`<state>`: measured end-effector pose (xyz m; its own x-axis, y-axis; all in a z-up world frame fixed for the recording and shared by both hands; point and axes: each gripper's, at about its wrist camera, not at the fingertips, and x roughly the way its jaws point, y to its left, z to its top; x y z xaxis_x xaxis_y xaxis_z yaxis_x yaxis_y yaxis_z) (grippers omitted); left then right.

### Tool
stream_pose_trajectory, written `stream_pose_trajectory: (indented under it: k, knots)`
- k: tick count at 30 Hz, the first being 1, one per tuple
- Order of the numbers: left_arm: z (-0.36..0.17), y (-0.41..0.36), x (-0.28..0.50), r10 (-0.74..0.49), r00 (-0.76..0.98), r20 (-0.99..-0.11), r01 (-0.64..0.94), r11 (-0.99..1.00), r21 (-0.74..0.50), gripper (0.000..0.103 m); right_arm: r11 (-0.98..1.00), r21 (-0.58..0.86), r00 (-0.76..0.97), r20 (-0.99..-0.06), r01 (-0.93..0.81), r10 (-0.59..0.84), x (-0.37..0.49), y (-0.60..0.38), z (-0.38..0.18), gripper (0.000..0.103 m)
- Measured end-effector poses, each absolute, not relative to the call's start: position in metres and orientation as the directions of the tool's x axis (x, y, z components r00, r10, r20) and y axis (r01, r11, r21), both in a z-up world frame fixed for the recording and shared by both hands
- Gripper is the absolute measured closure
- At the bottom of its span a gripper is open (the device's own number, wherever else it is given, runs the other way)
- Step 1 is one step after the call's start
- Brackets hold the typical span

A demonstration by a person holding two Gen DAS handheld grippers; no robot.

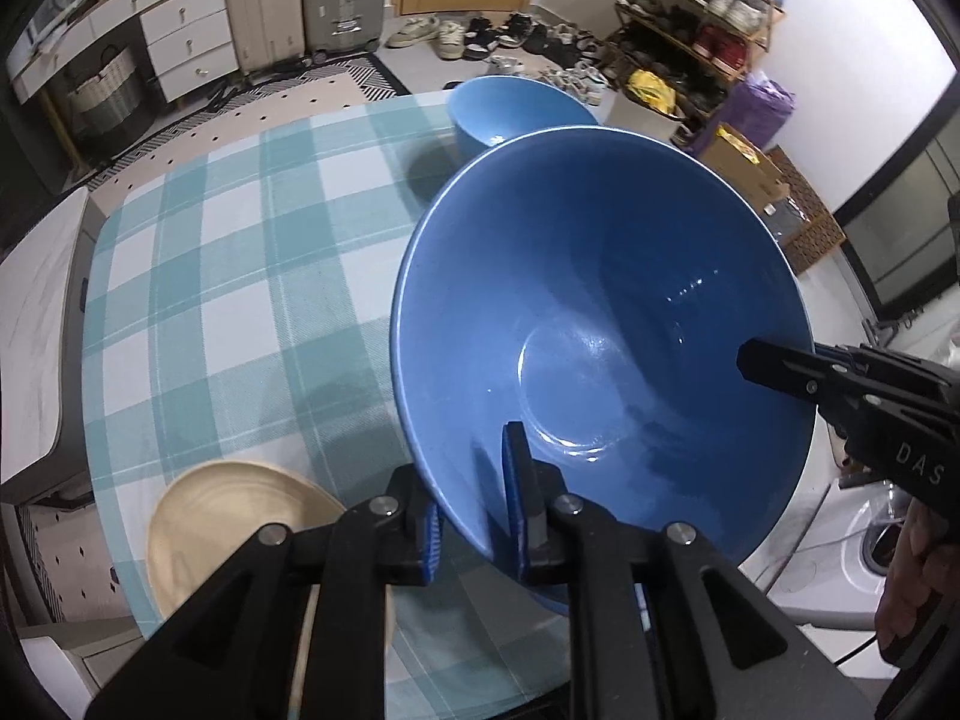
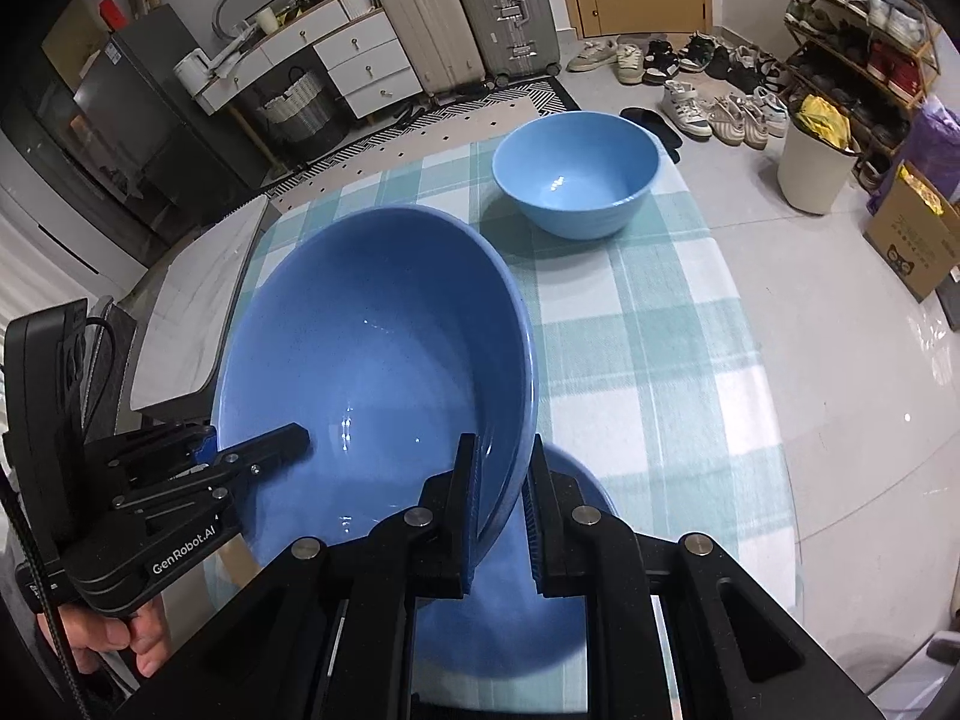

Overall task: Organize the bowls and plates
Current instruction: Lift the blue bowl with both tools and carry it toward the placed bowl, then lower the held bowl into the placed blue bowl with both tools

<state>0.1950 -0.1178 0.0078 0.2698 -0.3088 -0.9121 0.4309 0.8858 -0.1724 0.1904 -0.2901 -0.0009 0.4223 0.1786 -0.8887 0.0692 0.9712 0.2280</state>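
Note:
A large dark blue bowl is held tilted above the table by both grippers. My left gripper is shut on its near rim, one finger inside and one outside. My right gripper is shut on the opposite rim; it also shows in the left wrist view. The left gripper shows in the right wrist view. A blue plate lies under the held bowl. A light blue bowl stands upright at the far end of the table. A beige plate lies near the left gripper.
The table has a teal checked cloth. A grey-white bench stands left of it. A white bin, cardboard box and shoe rack are at the right; suitcases and drawers behind.

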Motion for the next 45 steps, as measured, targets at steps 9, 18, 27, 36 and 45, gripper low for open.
stream_pose_trajectory:
  k: [9, 18, 27, 36, 45]
  knots:
    - [-0.008, -0.129, 0.158, -0.296, 0.300, -0.907, 0.472, 0.872, -0.128, 0.086, 0.969, 0.233, 0.421, -0.889, 0.080, 0.179, 0.153, -0.299, -0.012, 0.090]
    - [-0.042, -0.142, 0.140, -0.245, 0.271, -0.931, 0.505, 0.859, -0.079, 0.083, 0.962, 0.252, 0.391, -0.900, 0.104, 0.194, 0.139, -0.310, -0.047, 0.090]
    - [-0.061, -0.157, 0.123, -0.114, 0.328, -0.938, 0.544, 0.835, 0.089, 0.077, 0.979, 0.195, 0.378, -0.912, 0.066, 0.156, 0.132, -0.306, -0.069, 0.090]
    - [-0.076, -0.162, 0.120, -0.042, 0.334, -0.941, 0.561, 0.812, 0.163, 0.075, 0.982, 0.183, 0.364, -0.919, 0.051, 0.152, 0.129, -0.302, -0.085, 0.090]
    - [-0.089, -0.170, 0.115, -0.017, 0.350, -0.937, 0.568, 0.799, 0.198, 0.071, 0.981, 0.187, 0.347, -0.925, 0.053, 0.157, 0.127, -0.306, -0.097, 0.090]
